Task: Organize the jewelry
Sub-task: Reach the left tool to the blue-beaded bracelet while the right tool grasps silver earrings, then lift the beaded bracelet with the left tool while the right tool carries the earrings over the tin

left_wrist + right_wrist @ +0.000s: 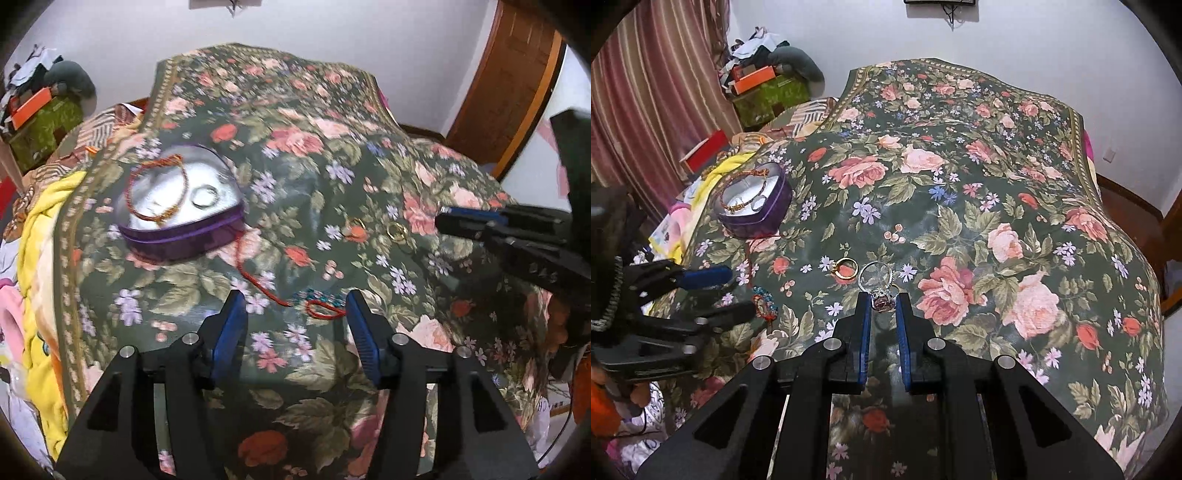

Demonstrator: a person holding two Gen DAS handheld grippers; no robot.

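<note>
My left gripper [295,299] is open just above the floral cloth. A red cord with a teal beaded piece [321,301] lies between its fingers, and the pads do not press on it. The cord trails back to a purple heart-shaped box [177,243] with a silver lining, which holds an orange-gold bracelet [155,192] and a ring [205,195]. My right gripper [882,301] is shut on a silver ring with a pink stone [875,275], its band sticking out past the fingertips. A gold ring [846,267] lies on the cloth just to the left of it.
The green rose-patterned cloth [960,184] covers a bed and drops off at the right. Yellow and pink bedding [40,258] is bunched on the left. Boxes and clothes [764,81] are piled by a striped curtain [653,92]. A wooden door [517,92] stands at the right.
</note>
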